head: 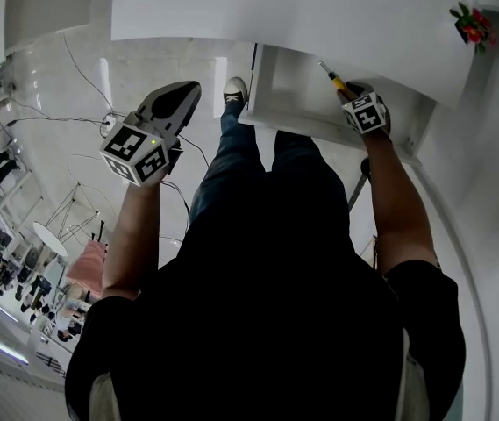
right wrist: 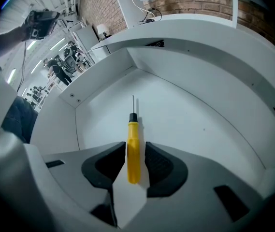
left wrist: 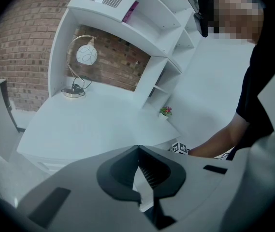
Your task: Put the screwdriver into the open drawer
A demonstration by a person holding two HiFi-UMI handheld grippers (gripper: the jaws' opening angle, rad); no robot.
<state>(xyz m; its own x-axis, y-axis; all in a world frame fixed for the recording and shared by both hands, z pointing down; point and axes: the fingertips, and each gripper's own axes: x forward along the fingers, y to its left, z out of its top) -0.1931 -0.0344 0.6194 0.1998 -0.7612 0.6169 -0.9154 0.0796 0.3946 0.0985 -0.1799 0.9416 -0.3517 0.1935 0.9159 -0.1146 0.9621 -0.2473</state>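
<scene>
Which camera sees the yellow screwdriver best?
The right gripper view: the whole screwdriver, yellow handle to metal tip, is clamped in the right tool over the drawer. The head view shows only a small slanted bit. The left gripper view shows none.

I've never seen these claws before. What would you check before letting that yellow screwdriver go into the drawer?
1. Drawer open: ok.
2. Grip: ok, the right claw is shut on the handle of the screwdriver.
3. Screwdriver inside the drawer's walls: ok, its tip points over the floor.
4. Landing spot: ok, nothing lies under the tip.
5. Height above the drawer floor: cannot tell.
6. Left claw out of the way: ok, shut, empty, off to the side of the drawer.
</scene>
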